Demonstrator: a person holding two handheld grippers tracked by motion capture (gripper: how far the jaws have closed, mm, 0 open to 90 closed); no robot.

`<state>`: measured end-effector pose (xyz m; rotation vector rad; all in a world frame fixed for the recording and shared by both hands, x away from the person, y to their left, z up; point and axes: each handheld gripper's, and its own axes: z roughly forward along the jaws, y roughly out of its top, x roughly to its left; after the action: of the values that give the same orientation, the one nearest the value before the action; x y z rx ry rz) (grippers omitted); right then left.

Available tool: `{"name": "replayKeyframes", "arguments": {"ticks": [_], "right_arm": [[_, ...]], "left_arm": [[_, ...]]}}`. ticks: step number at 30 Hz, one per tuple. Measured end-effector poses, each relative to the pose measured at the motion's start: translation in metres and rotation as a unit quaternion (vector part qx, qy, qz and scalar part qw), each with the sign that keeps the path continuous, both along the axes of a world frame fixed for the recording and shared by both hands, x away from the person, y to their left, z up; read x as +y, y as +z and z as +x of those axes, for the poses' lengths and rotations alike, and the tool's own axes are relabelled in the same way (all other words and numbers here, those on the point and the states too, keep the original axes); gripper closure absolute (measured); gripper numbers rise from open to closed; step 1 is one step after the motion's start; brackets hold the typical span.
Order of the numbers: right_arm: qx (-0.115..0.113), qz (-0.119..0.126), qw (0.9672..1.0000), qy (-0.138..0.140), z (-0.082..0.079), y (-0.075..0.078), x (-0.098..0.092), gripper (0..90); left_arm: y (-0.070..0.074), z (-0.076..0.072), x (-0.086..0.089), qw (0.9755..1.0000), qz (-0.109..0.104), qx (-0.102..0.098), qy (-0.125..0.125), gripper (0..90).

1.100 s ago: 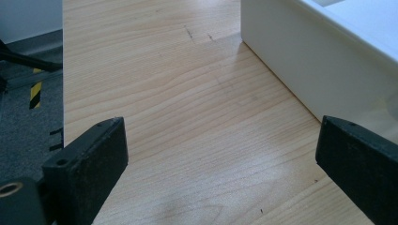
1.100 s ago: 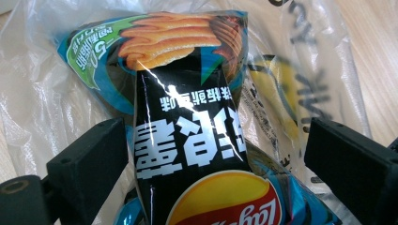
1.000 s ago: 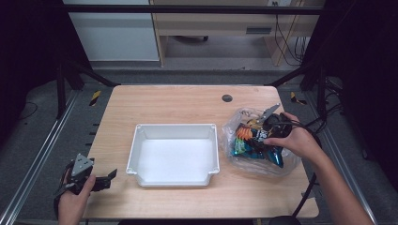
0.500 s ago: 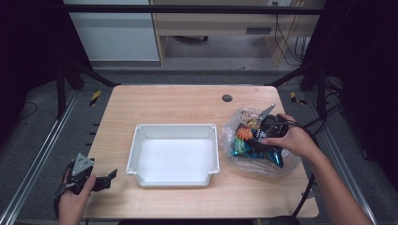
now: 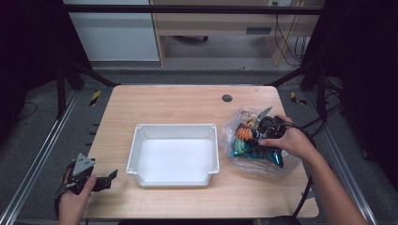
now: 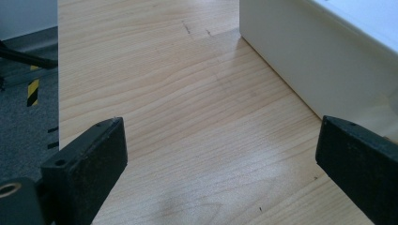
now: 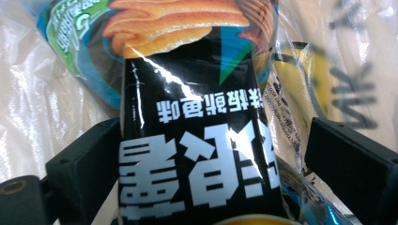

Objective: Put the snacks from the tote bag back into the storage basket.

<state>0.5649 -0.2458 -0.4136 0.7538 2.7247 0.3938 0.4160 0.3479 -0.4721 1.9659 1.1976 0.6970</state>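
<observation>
I have the right gripper [image 5: 253,132] at the right of the high view, pushed into a clear plastic bag [image 5: 286,166] that lies on the table [image 5: 178,105] just right of the white tray [image 5: 213,154]. In the right gripper view, a black snack packet [image 7: 197,154] with white lettering fills the middle of the frame and sits between my 2 jaws. The jaws stand wide: the left one touches the packet's edge, the right one is clear of it, so nothing is clamped. More packets, 1 blue and green with an orange picture [image 7: 155,18], lie at the top of that frame inside the bag.

My left gripper [image 5: 110,177] rests at the lower left of the high view, at the table's corner. Its jaws are spread wide over bare wood, with the tray's wall [image 6: 300,65] at the upper right of its own view.
</observation>
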Motion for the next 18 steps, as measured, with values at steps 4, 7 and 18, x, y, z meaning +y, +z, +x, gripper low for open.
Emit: {"name": "replayKeyframes", "arguments": {"ticks": [4,7,18], "right_arm": [[0.006,0.000,1.0000,0.000,0.000,-0.005,0.000,6.8],[0.006,0.000,1.0000,0.000,0.000,-0.009,0.000,6.5],[0.009,-0.007,0.9999,0.003,0.000,-0.021,0.000,4.9]], "left_arm": [[0.000,0.000,0.000,1.0000,0.001,0.002,-0.001,2.2],[0.000,0.000,0.000,1.0000,0.000,0.003,-0.001,2.2],[-0.001,0.000,-0.001,1.0000,0.002,0.005,-0.002,2.2]]}}
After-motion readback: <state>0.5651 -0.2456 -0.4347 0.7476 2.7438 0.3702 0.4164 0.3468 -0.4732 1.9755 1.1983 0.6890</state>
